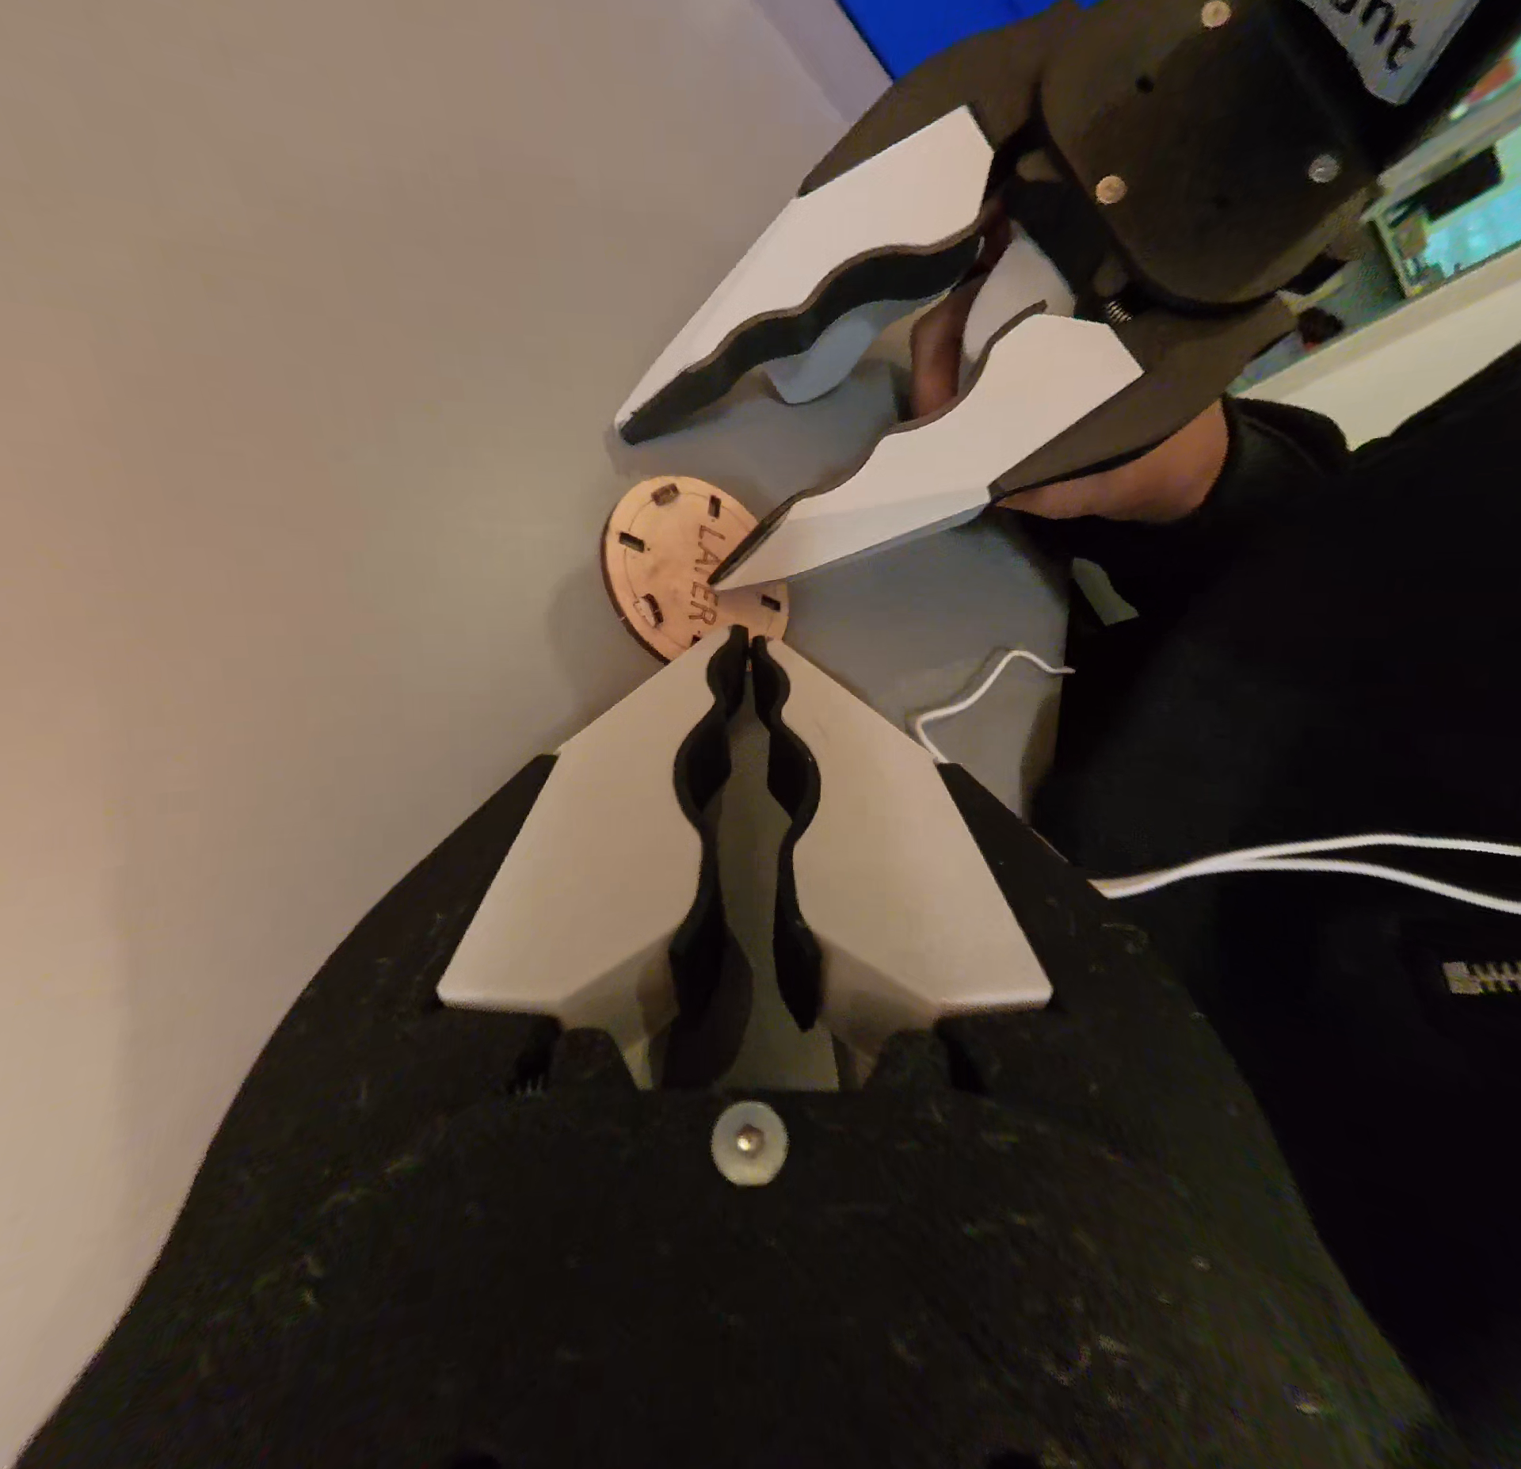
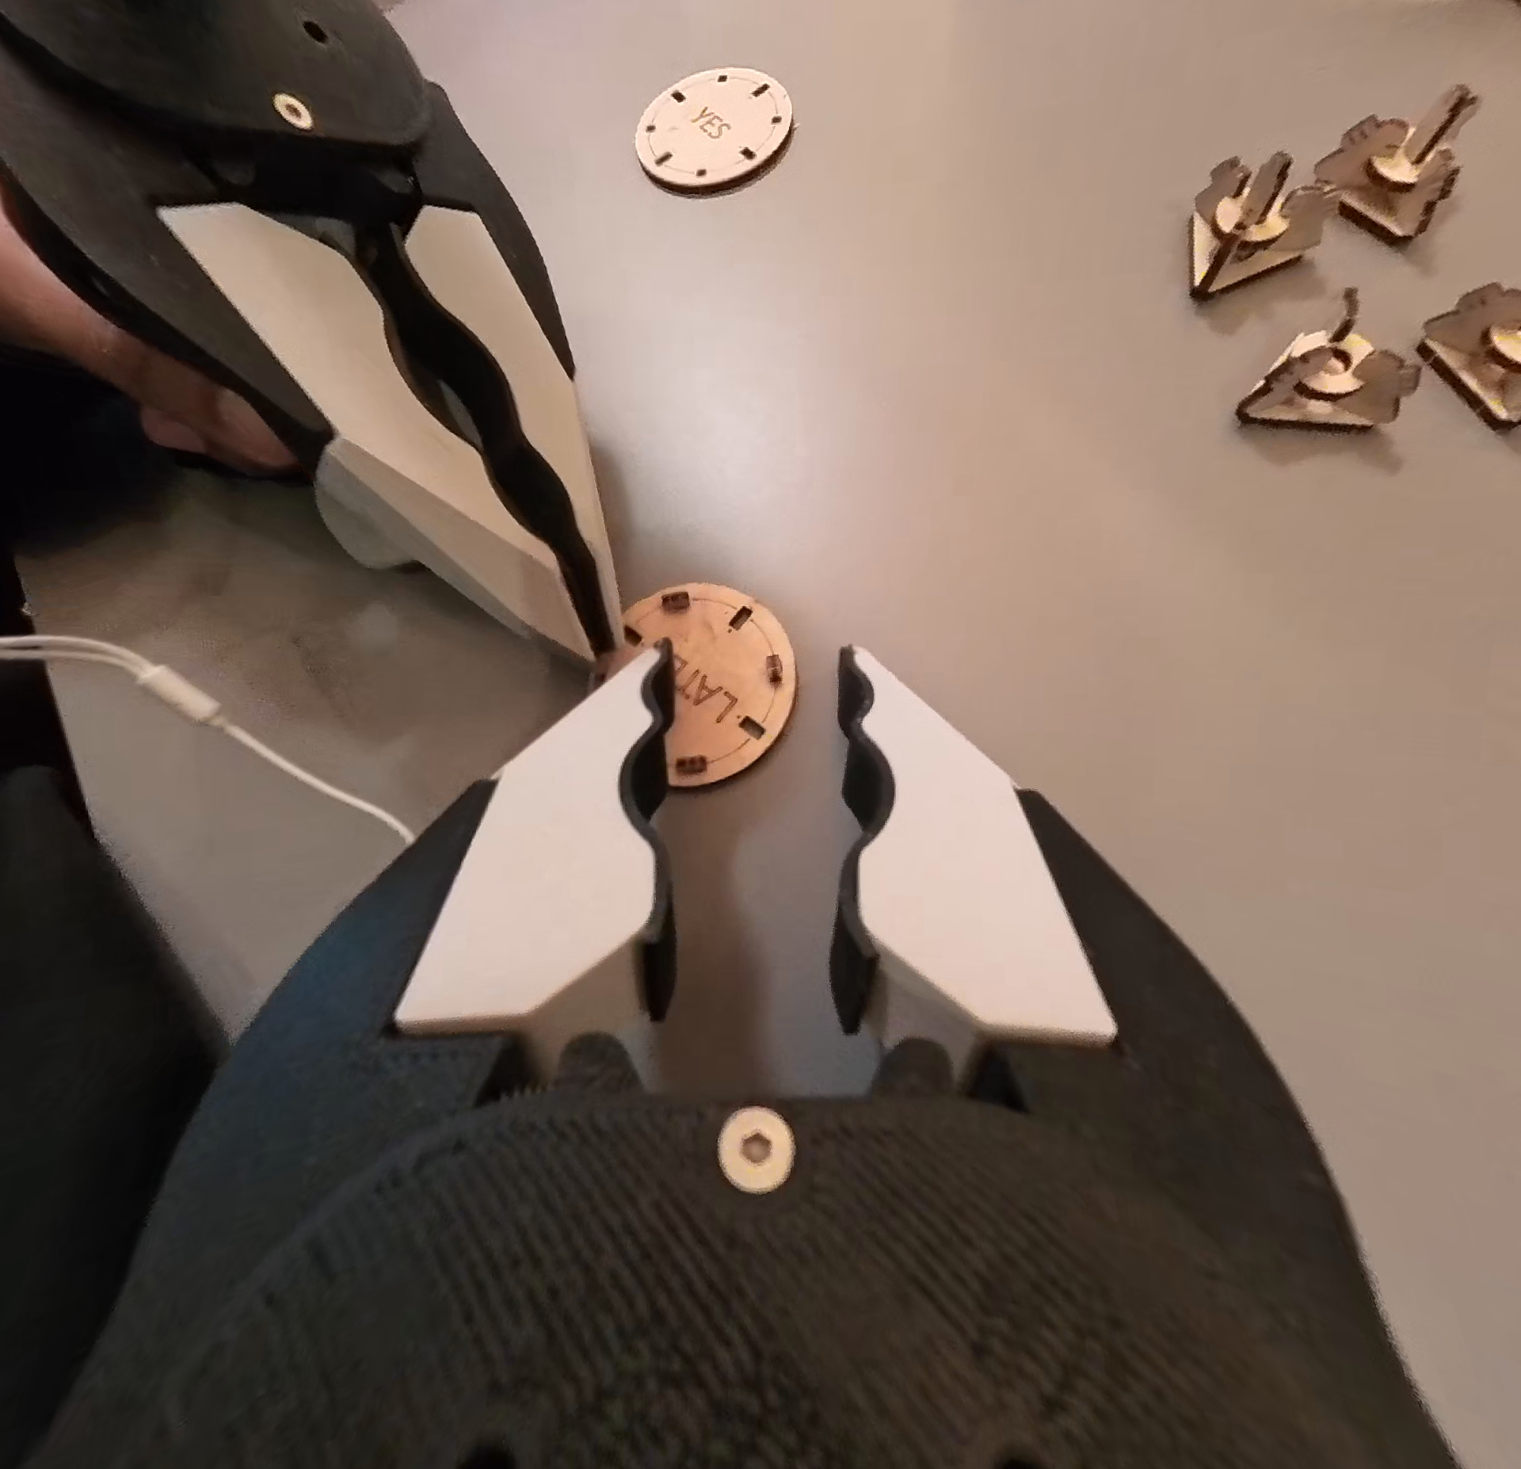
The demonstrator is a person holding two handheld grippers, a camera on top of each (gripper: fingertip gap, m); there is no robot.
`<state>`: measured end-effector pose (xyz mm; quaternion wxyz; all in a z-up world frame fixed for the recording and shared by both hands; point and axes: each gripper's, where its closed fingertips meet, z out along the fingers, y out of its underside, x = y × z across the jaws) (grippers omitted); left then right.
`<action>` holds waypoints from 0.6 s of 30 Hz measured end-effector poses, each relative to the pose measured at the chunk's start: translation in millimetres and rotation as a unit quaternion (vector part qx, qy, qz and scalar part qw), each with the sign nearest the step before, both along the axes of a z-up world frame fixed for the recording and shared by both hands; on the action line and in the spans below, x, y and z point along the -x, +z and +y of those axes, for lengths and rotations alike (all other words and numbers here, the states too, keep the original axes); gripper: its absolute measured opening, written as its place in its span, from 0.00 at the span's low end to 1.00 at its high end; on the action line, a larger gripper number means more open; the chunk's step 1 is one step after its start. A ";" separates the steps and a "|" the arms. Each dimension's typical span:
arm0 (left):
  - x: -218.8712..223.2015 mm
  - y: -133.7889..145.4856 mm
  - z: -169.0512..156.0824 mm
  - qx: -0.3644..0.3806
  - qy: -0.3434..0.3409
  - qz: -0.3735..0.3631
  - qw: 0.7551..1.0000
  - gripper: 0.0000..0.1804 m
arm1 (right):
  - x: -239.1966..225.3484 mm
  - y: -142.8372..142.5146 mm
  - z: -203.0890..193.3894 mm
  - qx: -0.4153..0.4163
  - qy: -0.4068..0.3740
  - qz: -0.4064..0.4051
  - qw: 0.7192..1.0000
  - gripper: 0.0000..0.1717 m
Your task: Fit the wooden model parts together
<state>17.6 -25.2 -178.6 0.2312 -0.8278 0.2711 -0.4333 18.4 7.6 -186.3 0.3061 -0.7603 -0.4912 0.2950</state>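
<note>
Left gripper (image 1: 745,635): wavy black pads pinched together, tips at wooden disc (image 1: 683,561) edge, grip unclear | right gripper (image 2: 753,660): wide apart over that disc, one tip above it | disc: round, slotted, flat on grey table (image 2: 1029,606) | second disc (image 2: 714,130), wooden wedge pieces (image 2: 1333,277) well apart.

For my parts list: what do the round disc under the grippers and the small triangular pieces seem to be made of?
Round disc: apparently thin plywood, unpainted tan face, dark burnt-looking edge and slots, which suggests laser cutting. Triangular pieces: seemingly the same light wood, with dark edges and slotted upright tabs. Neither shows any visible varnish.
</note>
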 end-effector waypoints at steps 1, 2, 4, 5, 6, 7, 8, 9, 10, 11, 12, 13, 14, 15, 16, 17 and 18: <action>1.9 1.4 1.4 -0.005 0.003 -0.001 1.000 0.00 | 0.8 0.1 0.3 -0.001 0.005 0.000 1.000 0.24; 5.3 0.5 3.5 -0.010 0.009 0.006 1.000 0.00 | 1.8 0.2 0.2 -0.001 0.010 0.000 1.000 0.25; 11.2 -3.4 6.3 -0.017 0.016 0.029 0.999 0.00 | 4.1 0.3 -0.2 -0.005 0.017 -0.001 1.000 0.27; 11.7 -4.0 6.3 -0.020 0.015 0.034 0.999 0.00 | 5.8 0.2 -0.7 -0.007 0.020 -0.001 1.000 0.28; 11.4 -4.8 6.3 -0.022 0.014 0.039 0.999 0.00 | 7.5 0.2 -1.1 -0.008 0.021 -0.002 1.000 0.29; 11.1 -5.9 6.3 -0.024 0.013 0.046 0.999 0.00 | 9.3 0.2 -1.2 -0.009 0.021 -0.002 1.000 0.29; 10.5 -5.9 6.5 -0.029 0.014 0.050 0.998 0.00 | 10.8 0.2 -1.5 -0.009 0.021 -0.002 1.000 0.29; 10.3 -5.9 6.7 -0.032 0.014 0.052 0.998 0.00 | 12.2 0.1 -1.4 -0.008 0.020 -0.001 1.000 0.29; 10.2 -5.8 6.9 -0.032 0.015 0.053 0.998 0.00 | 13.3 0.2 -1.0 -0.007 0.019 -0.001 1.000 0.28; 10.2 -5.8 7.0 -0.031 0.015 0.052 0.998 0.00 | 14.0 0.1 -0.2 -0.007 0.016 -0.001 1.000 0.27; 10.1 -5.6 7.1 -0.028 0.016 0.050 0.998 0.00 | 14.5 -0.2 0.5 -0.008 0.015 -0.002 1.000 0.26; 10.1 -5.6 7.3 -0.025 0.016 0.046 0.998 0.00 | 14.8 -0.4 1.0 -0.010 0.014 -0.003 1.000 0.25; 10.1 -5.5 7.4 -0.021 0.016 0.043 0.999 0.00 | 15.1 -0.7 1.5 -0.013 0.013 -0.005 1.000 0.24; 9.9 -5.4 7.4 -0.018 0.016 0.041 0.999 0.00 | 15.4 -1.0 1.6 -0.016 0.014 -0.007 1.000 0.22; 9.7 -5.4 7.5 -0.016 0.017 0.039 0.999 0.00 | 15.8 -1.3 1.4 -0.021 0.014 -0.009 1.000 0.22; 9.4 -5.4 7.3 -0.016 0.016 0.039 0.999 0.00 | 16.6 -1.5 0.6 -0.025 0.015 -0.011 1.000 0.22; 9.0 -5.4 7.1 -0.016 0.015 0.039 0.999 0.00 | 17.6 -1.8 -0.3 -0.027 0.015 -0.013 0.999 0.22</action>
